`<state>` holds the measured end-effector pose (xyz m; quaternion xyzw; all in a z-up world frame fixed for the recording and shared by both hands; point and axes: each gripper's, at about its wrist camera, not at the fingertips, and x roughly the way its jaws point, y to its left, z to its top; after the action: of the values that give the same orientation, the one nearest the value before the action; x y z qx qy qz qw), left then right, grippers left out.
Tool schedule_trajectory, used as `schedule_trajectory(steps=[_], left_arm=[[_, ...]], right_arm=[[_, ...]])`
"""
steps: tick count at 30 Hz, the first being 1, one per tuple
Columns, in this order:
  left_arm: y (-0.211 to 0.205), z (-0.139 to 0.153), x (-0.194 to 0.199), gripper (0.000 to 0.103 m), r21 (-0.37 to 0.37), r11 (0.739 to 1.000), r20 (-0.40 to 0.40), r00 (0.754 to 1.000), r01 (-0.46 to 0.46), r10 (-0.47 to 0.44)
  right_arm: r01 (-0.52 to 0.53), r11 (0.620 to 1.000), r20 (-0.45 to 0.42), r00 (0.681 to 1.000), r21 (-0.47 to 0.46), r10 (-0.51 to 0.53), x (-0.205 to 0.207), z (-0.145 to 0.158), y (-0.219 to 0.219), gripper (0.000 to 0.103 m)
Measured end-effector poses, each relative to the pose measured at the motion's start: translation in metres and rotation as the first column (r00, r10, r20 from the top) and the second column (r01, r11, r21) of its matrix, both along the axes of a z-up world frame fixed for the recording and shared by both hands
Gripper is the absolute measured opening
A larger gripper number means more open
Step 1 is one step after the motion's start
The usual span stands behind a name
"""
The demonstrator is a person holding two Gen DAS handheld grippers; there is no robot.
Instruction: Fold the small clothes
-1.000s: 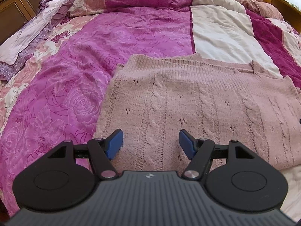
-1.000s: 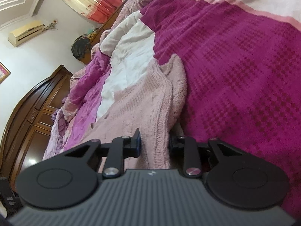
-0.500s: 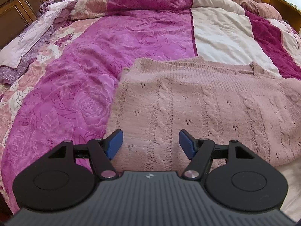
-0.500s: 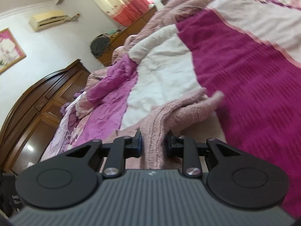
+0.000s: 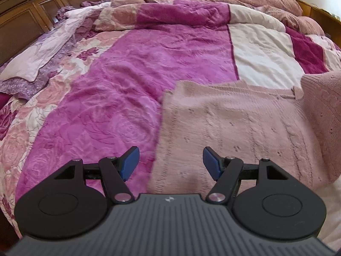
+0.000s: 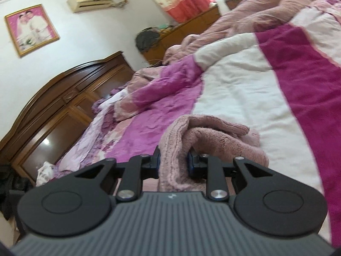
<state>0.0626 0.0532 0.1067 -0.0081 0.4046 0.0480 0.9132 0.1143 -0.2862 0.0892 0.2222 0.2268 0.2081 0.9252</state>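
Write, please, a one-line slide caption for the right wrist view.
Right gripper pinches a bunched edge of the pink knit sweater above the bed's magenta-and-white quilt.

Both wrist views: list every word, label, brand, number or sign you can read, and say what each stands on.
No readable text in either view.
Left gripper body: a small pale emblem, a mark with no letters.
Right gripper body: the same small emblem, no letters.
Framed picture on the wall: a photo, no caption visible.
Air conditioner: any brand mark is too blurred to read.
Pink sweater and bedspread: patterns only, no label showing.
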Motion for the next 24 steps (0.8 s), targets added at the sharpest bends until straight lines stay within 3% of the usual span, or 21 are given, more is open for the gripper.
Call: schedule_trajectory(steps=[7,12,24], left_arm=[[0.028,0.005,-0.007,0.073,-0.012,0.999,0.023,0.999,-0.043,0.043],[0.047,0.005,-0.013,0.073,-0.019,0.998,0.033,0.998,-0.060,0.061],[0.086,-0.009,-0.020,0.073,-0.047,0.992,0.022,0.992,-0.120,0.121]], right_arm=[[-0.103,0.995,0.009,0.995,0.004,0.103,0.012,0.008,0.056,0.026],[-0.162,0.987,-0.031,0.986,0.000,0.162,0.022,0.001,0.101,0.026],[-0.270,0.956,-0.177,0.952,-0.112,0.248,0.032,-0.056,0.196,0.026]])
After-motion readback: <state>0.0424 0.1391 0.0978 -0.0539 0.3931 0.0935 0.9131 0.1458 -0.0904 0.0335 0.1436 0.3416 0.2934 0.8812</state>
